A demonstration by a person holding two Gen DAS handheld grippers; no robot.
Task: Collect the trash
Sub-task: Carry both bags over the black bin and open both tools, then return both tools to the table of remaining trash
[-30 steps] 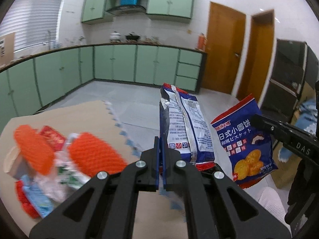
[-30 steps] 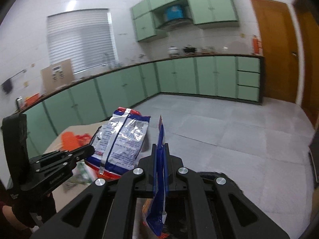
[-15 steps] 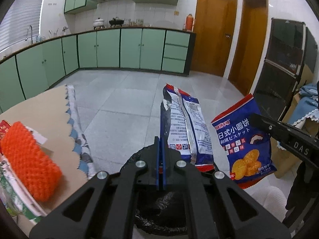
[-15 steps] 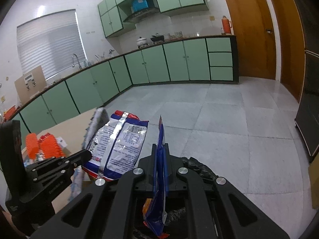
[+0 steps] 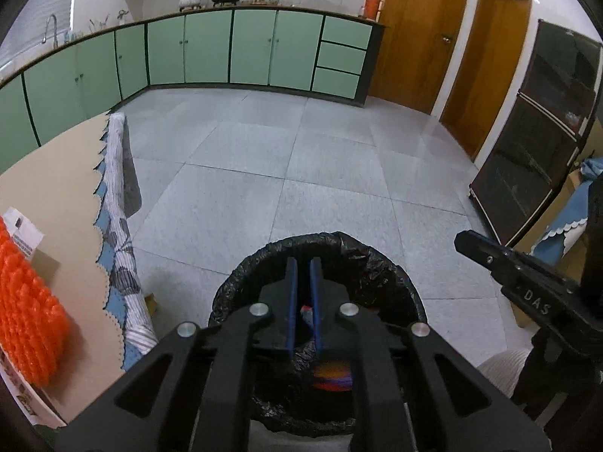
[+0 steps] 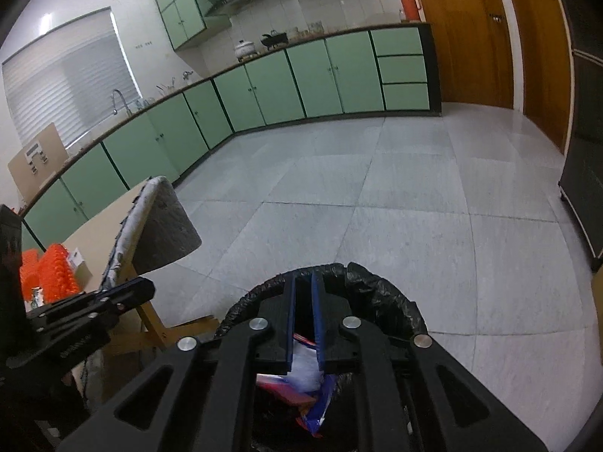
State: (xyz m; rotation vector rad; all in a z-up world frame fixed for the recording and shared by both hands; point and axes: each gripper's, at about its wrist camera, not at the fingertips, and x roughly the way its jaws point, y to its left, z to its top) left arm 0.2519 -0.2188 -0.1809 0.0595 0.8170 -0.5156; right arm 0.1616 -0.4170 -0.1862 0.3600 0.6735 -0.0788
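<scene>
A bin lined with a black bag [image 5: 361,260] stands on the floor right below both grippers; it also shows in the right wrist view [image 6: 380,286]. My left gripper [image 5: 303,301] is slightly open and empty above the bin's mouth. My right gripper [image 6: 304,316] is also slightly open and empty above it. Snack wrappers [image 6: 301,384] lie inside the bin, blue, white and red; a blurred wrapper [image 5: 333,374] shows in the left wrist view too. The other gripper appears at the right edge [image 5: 527,290] and at the left edge [image 6: 79,320].
A table with a tan cloth [image 5: 56,188] stands to the left, with orange mesh trash [image 5: 26,320] and paper on it. Its wooden legs [image 6: 154,324] are close to the bin. Grey tiled floor, green cabinets, wooden doors and a dark cabinet [image 5: 535,143] surround.
Both grippers moved from the table to above the bin, opened and let go of their snack bags, which now lie inside the bin.
</scene>
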